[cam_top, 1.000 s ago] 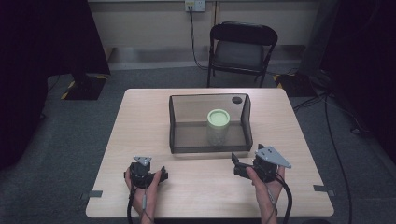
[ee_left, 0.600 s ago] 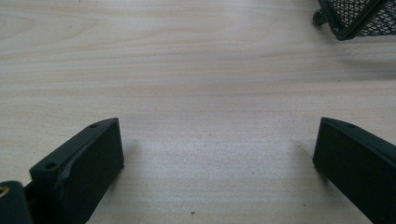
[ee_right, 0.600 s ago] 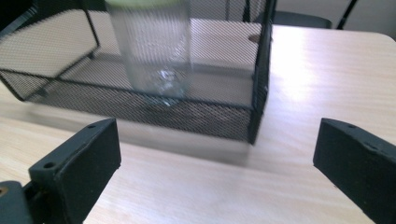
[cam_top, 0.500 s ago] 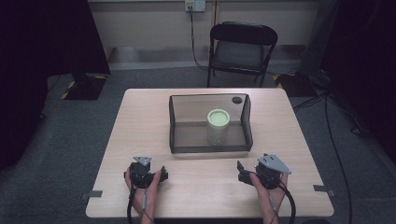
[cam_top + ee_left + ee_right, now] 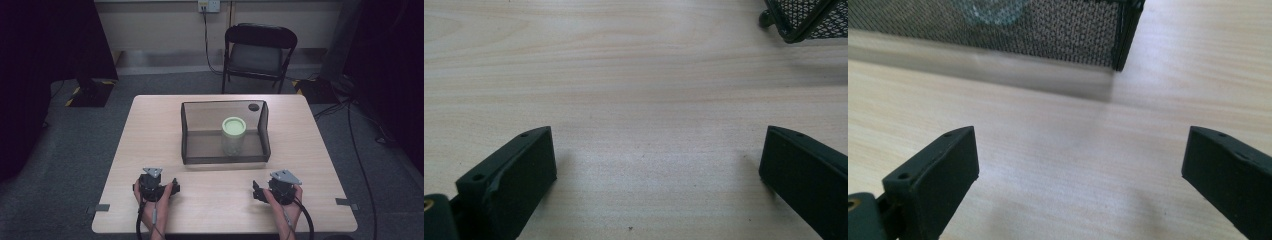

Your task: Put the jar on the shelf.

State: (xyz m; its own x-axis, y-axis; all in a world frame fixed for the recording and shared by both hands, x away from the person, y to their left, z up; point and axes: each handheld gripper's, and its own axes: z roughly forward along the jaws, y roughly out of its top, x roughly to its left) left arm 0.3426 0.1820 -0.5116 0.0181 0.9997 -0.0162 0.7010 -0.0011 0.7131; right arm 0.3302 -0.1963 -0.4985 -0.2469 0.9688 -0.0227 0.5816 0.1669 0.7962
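So a clear jar [image 5: 233, 136] with a pale green lid [image 5: 233, 124] is seen standing upright inside a black mesh tray [image 5: 190, 135], a bit right of the tray's middle and closer to its front wall than its back. The tray is parked around the middle of the light wooden table [image 5: 150, 130], slightly toward the far edge. A small dark round thing [image 5: 254, 106], too small to be made out, is spotted on the table just behind the tray's far right corner.

The left gripper [image 5: 175, 184] is held low near the table's front edge, toward the front left corner, well apart from the tray. In the left gripper view its jaws are seen spread wide with nothing but bare wood between them [image 5: 659, 185], and a corner of the mesh tray [image 5: 809, 20] is caught at the top right.

The right gripper [image 5: 256, 190] is held near the front edge too, toward the front right corner, also clear of the tray. In the right gripper view [image 5: 1078, 185] its jaws are likewise parted wide over empty tabletop, and the tray's front wall [image 5: 1048, 27] is seen ahead with the jar [image 5: 990, 10] blurred through the mesh.

A black folding chair [image 5: 260, 52] is parked on the grey floor beyond the table's far edge.
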